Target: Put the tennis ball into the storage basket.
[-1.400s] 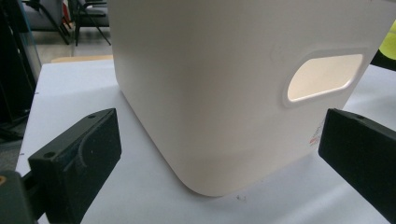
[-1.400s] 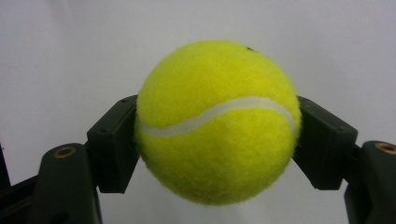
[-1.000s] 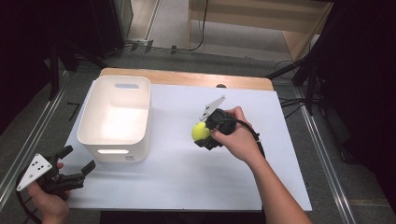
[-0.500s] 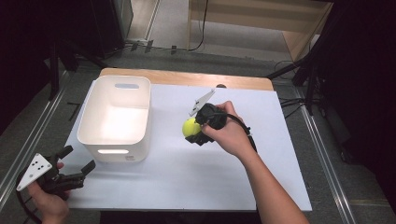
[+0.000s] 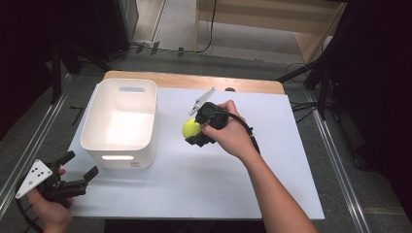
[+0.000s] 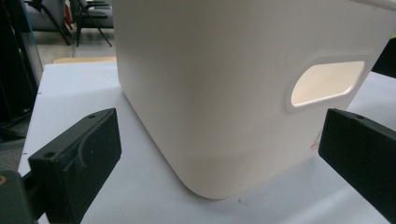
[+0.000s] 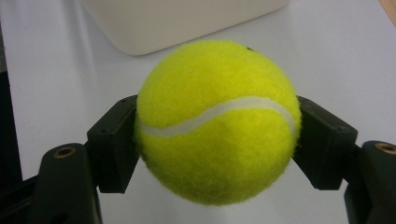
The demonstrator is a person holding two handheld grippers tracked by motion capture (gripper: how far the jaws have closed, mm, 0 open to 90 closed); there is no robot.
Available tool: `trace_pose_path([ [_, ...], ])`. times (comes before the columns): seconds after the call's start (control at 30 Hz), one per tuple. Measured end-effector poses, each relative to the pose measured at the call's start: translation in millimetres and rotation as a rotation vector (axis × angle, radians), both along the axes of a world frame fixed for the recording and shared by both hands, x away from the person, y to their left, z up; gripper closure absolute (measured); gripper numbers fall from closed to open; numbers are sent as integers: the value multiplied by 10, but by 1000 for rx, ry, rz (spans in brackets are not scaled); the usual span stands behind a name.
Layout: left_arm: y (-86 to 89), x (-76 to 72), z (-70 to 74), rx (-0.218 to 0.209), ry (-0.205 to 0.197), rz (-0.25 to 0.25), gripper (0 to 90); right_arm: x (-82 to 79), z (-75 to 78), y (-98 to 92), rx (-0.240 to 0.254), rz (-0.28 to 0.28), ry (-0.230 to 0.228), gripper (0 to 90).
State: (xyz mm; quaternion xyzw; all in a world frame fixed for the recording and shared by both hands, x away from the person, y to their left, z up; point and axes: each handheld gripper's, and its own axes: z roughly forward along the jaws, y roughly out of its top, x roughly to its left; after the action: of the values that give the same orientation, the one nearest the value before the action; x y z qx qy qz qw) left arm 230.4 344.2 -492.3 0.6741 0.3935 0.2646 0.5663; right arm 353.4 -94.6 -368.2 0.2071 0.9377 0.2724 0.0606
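High view puts my right gripper [image 5: 194, 131] mid-frame, jaws clamped on the tennis ball [image 5: 191, 128] above the worktop [image 5: 204, 184] beside the white bin [image 5: 121, 121], left gripper [image 5: 80, 177] gaping lower left; next, I judge, carry it over the rim.

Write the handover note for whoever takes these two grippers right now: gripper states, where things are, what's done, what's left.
Right gripper: shut on the tennis ball, one jaw on each side, held over the white table just right of the white bin.
Left gripper: open, holding nothing, at the table's near left corner, pointed at the bin's near wall with the handle slot.
Bin: upright on the left half of the table; what shows of its inside looks empty.
Done: ball picked up.
Left, most likely: carry the ball over the bin's rim and release it inside; the left gripper could steady the bin if needed.
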Motion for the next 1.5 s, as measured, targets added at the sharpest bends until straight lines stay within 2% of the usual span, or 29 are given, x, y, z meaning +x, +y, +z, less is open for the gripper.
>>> trace_pose_path([
  [0.1,-4,16,-3,2,4,-2,0,24,-5,46,-5,13,-3,232],
  [0.2,-1,24,-5,0,6,1,0,43,13,84,0,0,11,232],
  [0.43,-2,29,-8,-2,8,0,0,95,31,160,2,17,2,232],
  [0.47,-1,28,-8,-3,8,-2,0,97,34,198,-4,11,14,232],
  [0.6,2,27,-6,-5,6,0,0,104,44,249,-12,25,10,232],
  [0.9,7,34,-12,-8,6,-4,0,98,156,447,-10,42,1,232],
  [0.97,5,33,-13,-8,5,-6,0,105,170,505,11,52,-6,232],
  [1.07,6,31,-13,-10,4,-5,0,103,194,556,1,61,-7,232],
  [1.13,7,27,-11,-15,3,-6,0,94,222,609,19,77,-12,233],
  [1.5,-1,30,-13,-8,4,-6,0,115,300,724,23,84,-13,233],
])
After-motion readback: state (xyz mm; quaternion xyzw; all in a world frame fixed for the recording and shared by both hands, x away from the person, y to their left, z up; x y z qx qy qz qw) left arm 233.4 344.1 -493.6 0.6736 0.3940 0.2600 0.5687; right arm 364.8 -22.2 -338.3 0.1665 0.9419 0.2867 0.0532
